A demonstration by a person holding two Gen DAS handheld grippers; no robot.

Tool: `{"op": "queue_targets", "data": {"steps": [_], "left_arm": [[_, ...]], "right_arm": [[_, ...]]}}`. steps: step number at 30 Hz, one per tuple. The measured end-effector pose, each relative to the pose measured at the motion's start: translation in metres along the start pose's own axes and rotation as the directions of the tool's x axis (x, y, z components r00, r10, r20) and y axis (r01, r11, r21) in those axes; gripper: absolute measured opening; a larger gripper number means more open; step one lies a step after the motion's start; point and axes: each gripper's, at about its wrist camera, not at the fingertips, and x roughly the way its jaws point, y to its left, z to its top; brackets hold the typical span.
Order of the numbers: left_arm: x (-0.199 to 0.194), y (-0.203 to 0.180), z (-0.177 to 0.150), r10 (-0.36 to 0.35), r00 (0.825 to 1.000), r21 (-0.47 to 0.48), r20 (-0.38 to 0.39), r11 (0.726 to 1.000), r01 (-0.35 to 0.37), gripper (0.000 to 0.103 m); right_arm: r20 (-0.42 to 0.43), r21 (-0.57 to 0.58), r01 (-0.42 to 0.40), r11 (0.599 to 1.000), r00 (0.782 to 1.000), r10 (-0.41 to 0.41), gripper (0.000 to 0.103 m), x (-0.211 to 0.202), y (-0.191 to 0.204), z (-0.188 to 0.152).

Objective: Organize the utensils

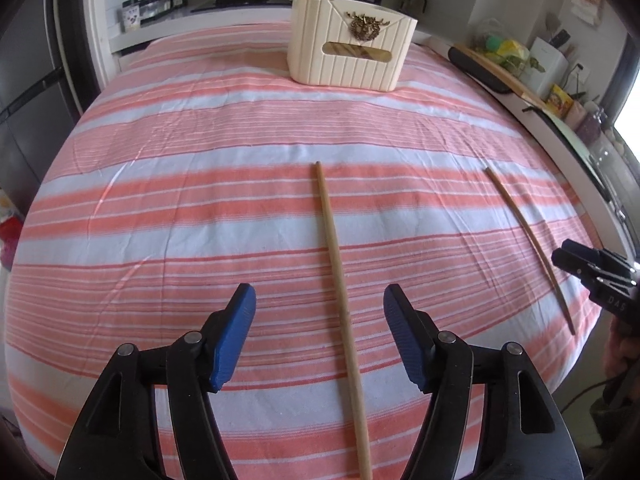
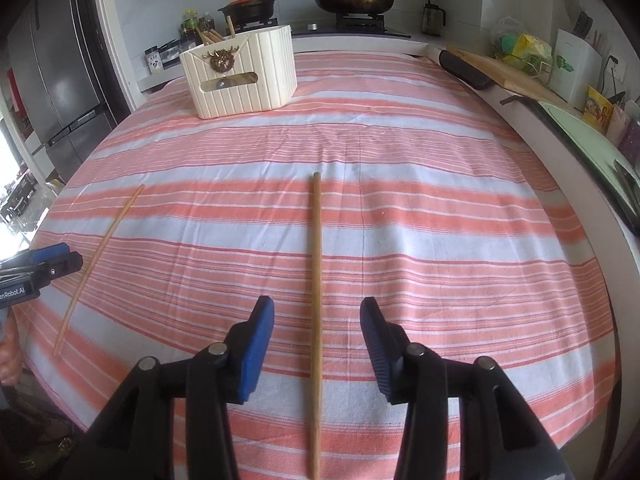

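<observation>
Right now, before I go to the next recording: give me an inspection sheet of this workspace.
Surface: striped cloth, pink and white, lightly creased.
Job's things: cream holder at the far side with chopsticks standing in it; left chopstick and right chopstick lie loose on the cloth, apart.
Clutter: nothing seen on the cloth.
Grippers: left gripper open, straddling the left chopstick without touching; right gripper open, straddling the right chopstick likewise.
Cables: nothing seen on the cloth.
Surroundings: stove with pots, fridge, crowded counter.
</observation>
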Motion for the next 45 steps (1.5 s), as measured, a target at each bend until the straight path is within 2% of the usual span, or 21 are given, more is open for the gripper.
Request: {"op": "queue_targets", "data": {"steps": [6, 10, 20, 25, 26, 27, 28, 29, 30, 31, 32, 36, 40, 45], "left_arm": [[0.007, 0.008, 0.015, -0.057, 0.997, 0.006, -0.044, 0.998, 0.057, 0.070], [0.017, 0.003, 0.026, -0.047, 0.997, 0.039, -0.058, 0.998, 0.049, 0.070], [0.052, 0.004, 0.051, 0.029, 0.991, 0.098, -0.129, 0.995, -0.016, 0.070], [0.067, -0.004, 0.064, 0.089, 0.984, 0.166, -0.153, 0.984, -0.063, 0.068], [0.068, -0.007, 0.066, 0.089, 0.984, 0.174, -0.152, 0.983, -0.062, 0.060], [0.069, -0.009, 0.068, 0.083, 0.985, 0.180, -0.148, 0.982, -0.056, 0.054], [0.070, -0.011, 0.071, 0.077, 0.987, 0.184, -0.144, 0.982, -0.049, 0.042], [0.071, -0.013, 0.072, 0.065, 0.988, 0.186, -0.140, 0.982, -0.038, 0.023], [0.071, -0.014, 0.073, 0.049, 0.989, 0.184, -0.139, 0.983, -0.023, 0.013], [0.072, -0.016, 0.075, 0.044, 0.990, 0.180, -0.136, 0.984, -0.019, 0.007], [0.072, -0.016, 0.076, 0.048, 0.990, 0.174, -0.130, 0.984, -0.025, 0.006], [0.054, -0.015, 0.077, 0.039, 0.996, 0.139, -0.080, 0.990, -0.028, 0.004], [0.007, -0.015, 0.083, 0.020, 0.999, 0.127, 0.031, 0.992, -0.024, 0.004], [-0.064, -0.017, 0.093, -0.035, 0.983, 0.117, 0.182, 0.993, 0.014, 0.004]], "right_arm": [[-0.039, -0.041, -0.041, 0.998, 0.998, 0.040, 0.046, 0.007, 0.003, 0.017], [-0.071, -0.046, -0.071, 0.996, 0.995, 0.067, 0.046, 0.013, 0.002, 0.034], [-0.185, -0.101, -0.077, 0.992, 0.981, 0.057, 0.046, 0.051, 0.004, 0.065], [-0.234, -0.167, -0.033, 0.985, 0.972, -0.007, 0.045, 0.083, 0.017, 0.079], [-0.228, -0.166, -0.036, 0.985, 0.974, -0.003, 0.045, 0.087, 0.017, 0.084], [-0.226, -0.170, -0.040, 0.985, 0.974, 0.001, 0.038, 0.090, 0.019, 0.090], [-0.224, -0.177, -0.044, 0.983, 0.975, 0.003, 0.032, 0.093, 0.020, 0.095], [-0.221, -0.181, -0.044, 0.982, 0.975, 0.003, 0.016, 0.095, 0.021, 0.100], [-0.223, -0.180, -0.047, 0.983, 0.975, 0.006, 0.009, 0.098, 0.021, 0.104], [-0.224, -0.174, -0.052, 0.983, 0.975, 0.012, 0.008, 0.100, 0.021, 0.107], [-0.223, -0.166, -0.059, 0.984, 0.975, 0.021, 0.008, 0.101, 0.020, 0.110], [-0.179, -0.135, -0.091, 0.987, 0.982, 0.066, 0.007, 0.090, 0.018, 0.119], [-0.044, -0.125, -0.131, 0.984, 0.991, 0.126, 0.007, 0.042, 0.019, 0.129], [0.116, -0.130, -0.166, 0.977, 0.977, 0.181, 0.007, -0.030, 0.021, 0.135]]}}
